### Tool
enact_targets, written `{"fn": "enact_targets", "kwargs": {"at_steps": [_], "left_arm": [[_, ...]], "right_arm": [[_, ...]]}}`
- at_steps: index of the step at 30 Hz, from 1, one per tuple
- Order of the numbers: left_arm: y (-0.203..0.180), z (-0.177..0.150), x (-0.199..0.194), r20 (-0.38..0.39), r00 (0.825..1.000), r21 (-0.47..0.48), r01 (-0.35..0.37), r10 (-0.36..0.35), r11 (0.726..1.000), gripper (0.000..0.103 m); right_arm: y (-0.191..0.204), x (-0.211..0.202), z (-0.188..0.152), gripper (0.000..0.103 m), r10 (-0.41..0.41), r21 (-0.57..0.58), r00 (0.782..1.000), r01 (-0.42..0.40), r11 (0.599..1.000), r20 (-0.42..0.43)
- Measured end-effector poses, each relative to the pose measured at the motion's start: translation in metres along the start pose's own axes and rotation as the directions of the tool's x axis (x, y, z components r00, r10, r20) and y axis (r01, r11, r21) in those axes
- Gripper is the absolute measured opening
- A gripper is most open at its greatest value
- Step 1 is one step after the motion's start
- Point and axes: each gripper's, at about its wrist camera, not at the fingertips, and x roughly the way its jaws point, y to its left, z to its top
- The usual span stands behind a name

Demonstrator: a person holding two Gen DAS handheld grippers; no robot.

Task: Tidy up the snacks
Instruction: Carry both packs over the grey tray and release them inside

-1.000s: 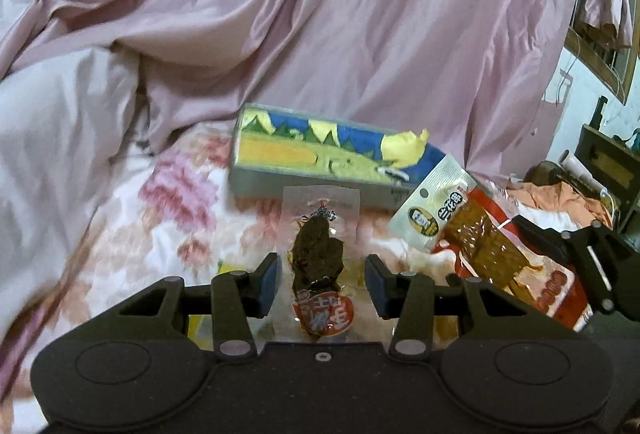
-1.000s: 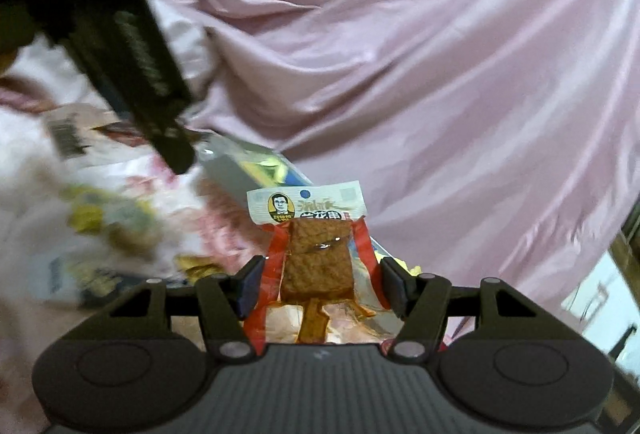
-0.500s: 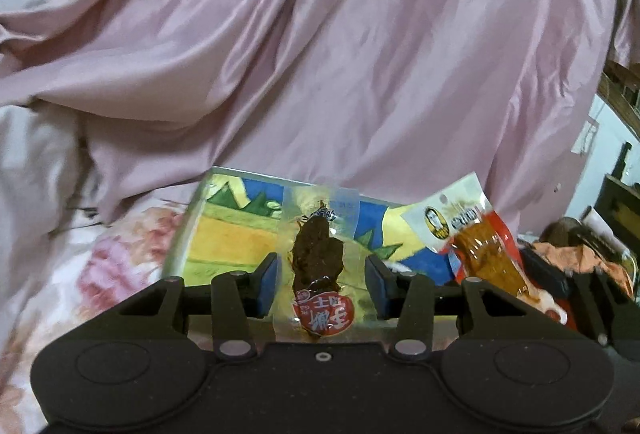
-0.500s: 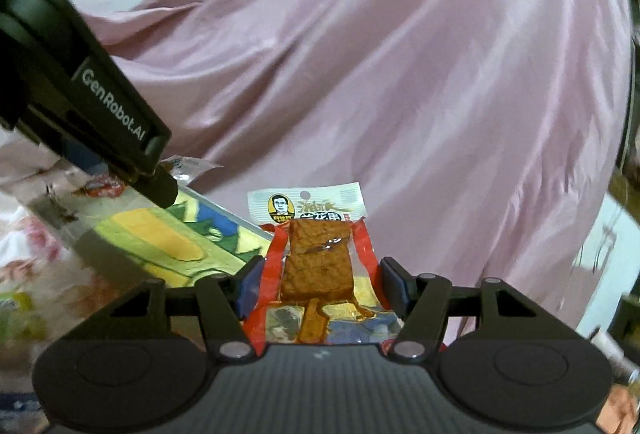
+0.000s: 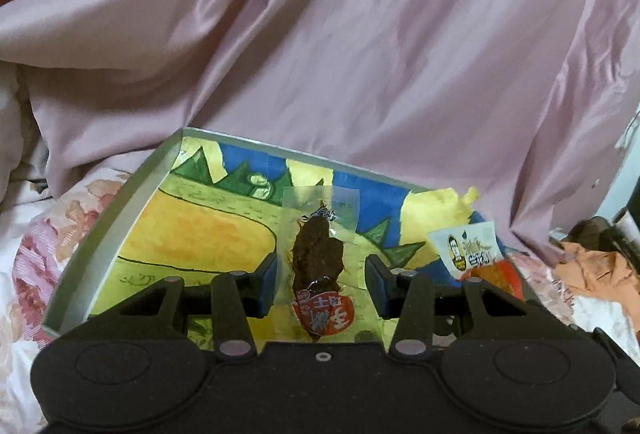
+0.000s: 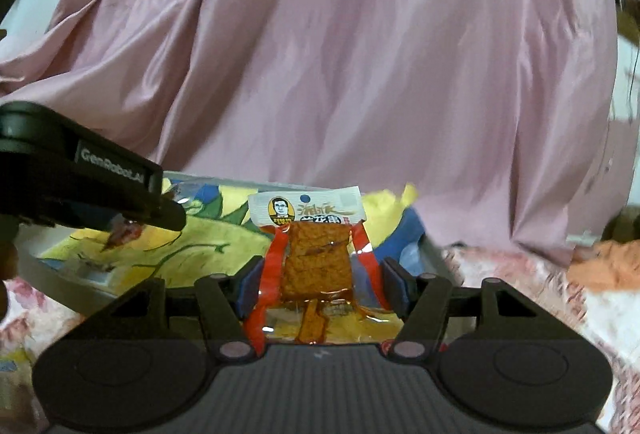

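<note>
Currently the left gripper (image 5: 320, 284) holds a clear packet of dark brown dried snack (image 5: 318, 254) upright between its fingers, jaws part-way closed with the pads seeming to press the packet's clear edges; a red round label with white Chinese characters sits at the packet's lower end, upside down to the camera and not legible. Directly ahead of and beneath these fingers lies the painted box (image 5: 132, 218), grey-rimmed, with yellow, green and blue shapes inside. The right gripper (image 6: 318, 286) grips a red-edged packet of orange-brown tofu snack (image 6: 316, 258), jaws narrowed onto its red side strips. Its white header carries a small portrait logo and Chinese characters, too blurred to read with confidence. In the left view this same packet shows just right of the left fingers, over the box's right end. In the right view the left gripper's black body reaches in from the left, printed "GenRobot.AI" (image 6: 112, 157). Pink satin cloth (image 5: 320, 46) fills the background beyond both grippers. Floral bedsheet (image 5: 28, 254) lies to the left of the box.
</note>
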Motion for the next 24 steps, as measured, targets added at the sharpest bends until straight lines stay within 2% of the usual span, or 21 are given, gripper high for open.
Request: {"fn": "enact_targets", "kwargs": {"at_steps": [8,14,21,24], "left_arm": [[-0.001,-0.004,0.014,-0.021,0.999,0.006,-0.033,0.033,0.999,0.048],[0.001,-0.004,0.006,-0.014,0.999,-0.013,-0.053,0.052,0.999,0.073],[0.003,0.001,-0.027,0.041,0.998,-0.030,-0.057,0.058,0.998,0.099],[0.004,0.002,-0.046,0.077,0.995,-0.047,-0.058,0.061,0.997,0.102]], "right_arm": [[0.001,0.006,0.002,0.070,0.027,-0.006,1.000,-0.027,1.000,-0.017],[0.004,-0.001,0.001,0.071,0.019,-0.013,1.000,-0.019,1.000,0.001],[0.000,-0.027,0.010,0.090,-0.008,-0.007,0.997,0.009,1.000,0.074],[-0.001,-0.043,0.013,0.096,-0.024,-0.006,0.994,0.025,1.000,0.105]]}}
